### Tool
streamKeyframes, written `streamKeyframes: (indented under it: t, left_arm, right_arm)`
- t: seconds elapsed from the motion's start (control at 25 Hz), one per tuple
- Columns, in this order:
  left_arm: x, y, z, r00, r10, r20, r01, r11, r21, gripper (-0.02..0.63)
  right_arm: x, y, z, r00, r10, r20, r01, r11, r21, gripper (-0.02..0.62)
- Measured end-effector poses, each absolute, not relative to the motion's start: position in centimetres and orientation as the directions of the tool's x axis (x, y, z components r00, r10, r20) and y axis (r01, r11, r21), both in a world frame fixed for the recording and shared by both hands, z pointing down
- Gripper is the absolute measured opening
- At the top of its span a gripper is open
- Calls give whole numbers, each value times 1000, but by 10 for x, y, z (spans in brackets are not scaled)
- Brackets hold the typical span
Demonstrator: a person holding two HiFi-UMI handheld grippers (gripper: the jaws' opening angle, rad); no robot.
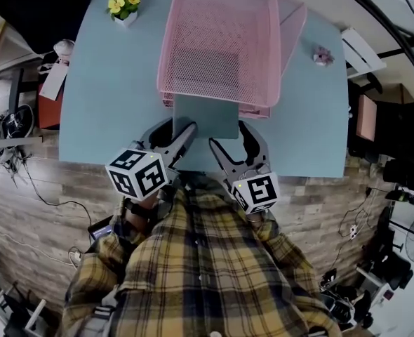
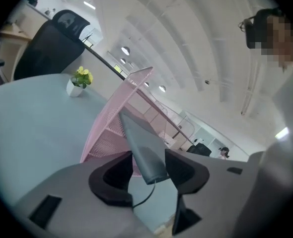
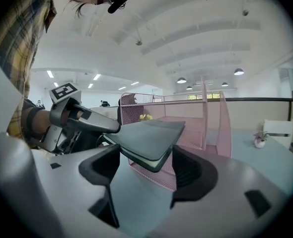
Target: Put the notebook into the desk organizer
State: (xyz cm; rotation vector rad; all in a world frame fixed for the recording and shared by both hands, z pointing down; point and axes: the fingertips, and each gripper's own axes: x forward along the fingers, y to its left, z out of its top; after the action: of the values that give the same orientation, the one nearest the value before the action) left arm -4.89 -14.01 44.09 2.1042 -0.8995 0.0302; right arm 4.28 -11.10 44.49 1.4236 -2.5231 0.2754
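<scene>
Sliding notebook (image 1: 205, 116) into desk organizer (image 1: 170, 48) lower tier | half in, tail at worktop (image 1: 109, 90) near edge | left gripper (image 2: 147, 172), right gripper (image 3: 146, 175): fingers wide apart around tail corners, not pressing | judged best: push level, square, evenly.

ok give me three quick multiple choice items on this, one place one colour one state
1. Relative to the desk organizer, in the head view the flower pot stands: A right; B left; C inside.
2. The organizer is: A black; B green; C pink.
3. The left gripper has its jaws: A apart, the notebook corner between them; B clamped on the notebook; C shut on nothing.
Answers: 1 B, toward the table's far left; 2 C, pink mesh throughout; 3 A, the pads stand wide, unclamped.
</scene>
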Motion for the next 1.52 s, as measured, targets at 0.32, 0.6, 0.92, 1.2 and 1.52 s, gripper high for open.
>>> streamKeyframes:
  t: [0.32, 0.6, 0.92, 1.2, 1.52]
  left_arm:
    - [-62, -128, 437, 684, -630, 369, -727, -546, 416, 190]
    - [-63, -131, 442, 633, -650, 420, -767, -600, 227, 146]
    - [-62, -151, 444, 566, -694, 446, -802, -588, 102, 117]
    - [-58, -167, 446, 530, -710, 463, -806, -592, 16, 114]
    - [-57, -178, 446, 498, -728, 471, -815, -578, -33, 110]
  right_arm:
    - [46, -125, 446, -479, -827, 295, -872, 487, -50, 333]
    - [48, -137, 444, -464, -834, 298, -876, 482, -12, 331]
    - [43, -156, 443, -449, -836, 316, -866, 494, 77, 330]
    - [44, -169, 445, -426, -840, 336, -865, 487, 122, 319]
    - [40, -176, 442, -366, -863, 349, -878, 444, 177, 310]
